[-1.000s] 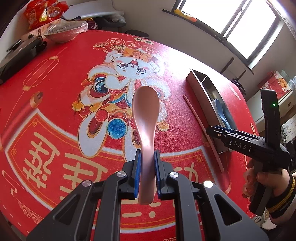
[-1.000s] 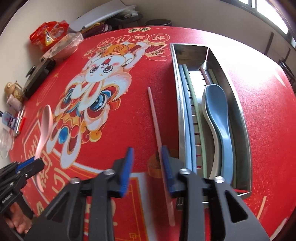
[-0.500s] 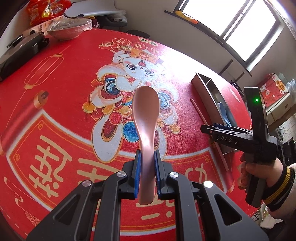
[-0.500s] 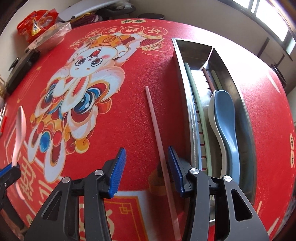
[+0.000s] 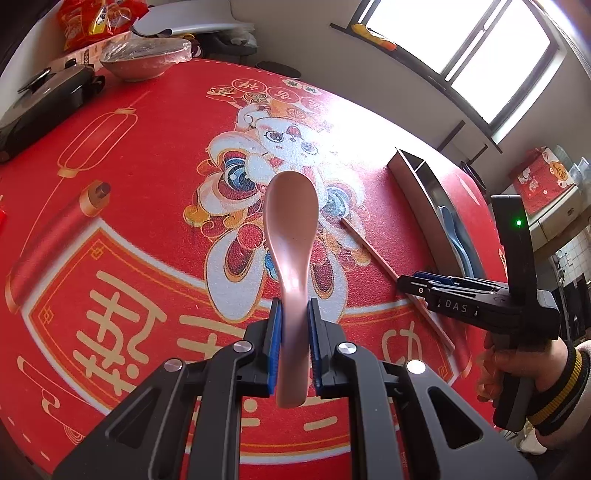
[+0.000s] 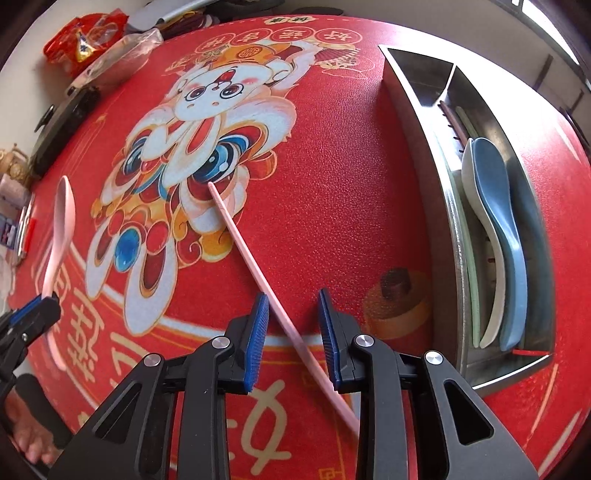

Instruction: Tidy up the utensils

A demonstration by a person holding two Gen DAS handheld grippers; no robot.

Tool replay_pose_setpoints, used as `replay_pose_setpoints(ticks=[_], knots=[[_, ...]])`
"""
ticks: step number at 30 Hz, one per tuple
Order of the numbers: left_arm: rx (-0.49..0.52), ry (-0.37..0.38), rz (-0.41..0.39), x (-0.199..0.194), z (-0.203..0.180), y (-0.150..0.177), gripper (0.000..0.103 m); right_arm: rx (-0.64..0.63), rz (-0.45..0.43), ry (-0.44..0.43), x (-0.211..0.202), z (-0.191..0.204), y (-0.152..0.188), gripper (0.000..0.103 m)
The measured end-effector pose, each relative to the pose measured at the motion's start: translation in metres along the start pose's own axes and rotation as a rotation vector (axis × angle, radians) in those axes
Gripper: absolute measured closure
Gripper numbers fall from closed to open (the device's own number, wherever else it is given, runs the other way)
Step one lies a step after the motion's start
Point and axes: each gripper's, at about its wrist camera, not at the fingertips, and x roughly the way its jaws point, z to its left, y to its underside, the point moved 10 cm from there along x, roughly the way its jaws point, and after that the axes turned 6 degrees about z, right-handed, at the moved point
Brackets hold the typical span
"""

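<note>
The red table mat (image 6: 351, 192) spreads wide and mostly bare ahead of me, its grained surface printed with a cartoon rabbit (image 6: 207, 122) and gold characters, so there is open room across the middle; the crowding sits at the far left edge, where a black lidded pan (image 5: 44, 99), a wrapped bowl (image 5: 144, 62) and red snack bags (image 5: 92, 18) stand. Along the right side lies the long steel tray (image 6: 448, 221), narrow and straight-walled, split by a partition into a small empty end section and a long section. In the long section a blue spoon (image 6: 498, 229) nests on a white spoon (image 6: 471, 206), with a pale green chopstick (image 6: 466, 125) and a dark chopstick (image 6: 448, 114) running beside them. My left gripper (image 5: 294, 343) has its jaws clenched on the handle of a smooth pink spoon (image 5: 291, 229), which stands bowl-forward above the mat, clear of it. My right gripper (image 6: 291, 332) points steeply down at a thin pink chopstick (image 6: 251, 251) lying flat on the mat just left of the tray; the stick runs diagonally between the blue ribbed pads (image 6: 256, 332). The jaws have just been closing around it, yet a gap shows on both sides, so they are not gripping it.
</note>
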Motion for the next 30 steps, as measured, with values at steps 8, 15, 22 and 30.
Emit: replay_pose_setpoints(ticks=[8, 15, 22, 30], knots=[[0.0, 0.006, 0.01, 0.006, -0.003, -0.002, 0.09, -0.052, 0.029, -0.021, -0.002, 0.001, 0.013, 0.091], [0.02, -0.001, 0.02, 0.011, -0.009, 0.0, 0.09, -0.112, -0.003, -0.012, 0.001, 0.013, 0.0, 0.091], [-0.004, -0.015, 0.012, 0.009, -0.005, 0.0, 0.09, -0.147, -0.003, -0.062, 0.003, 0.024, 0.003, 0.097], [-0.01, -0.019, 0.015, 0.01, -0.009, 0.003, 0.09, -0.2, 0.036, -0.092, 0.007, 0.045, 0.006, 0.097]])
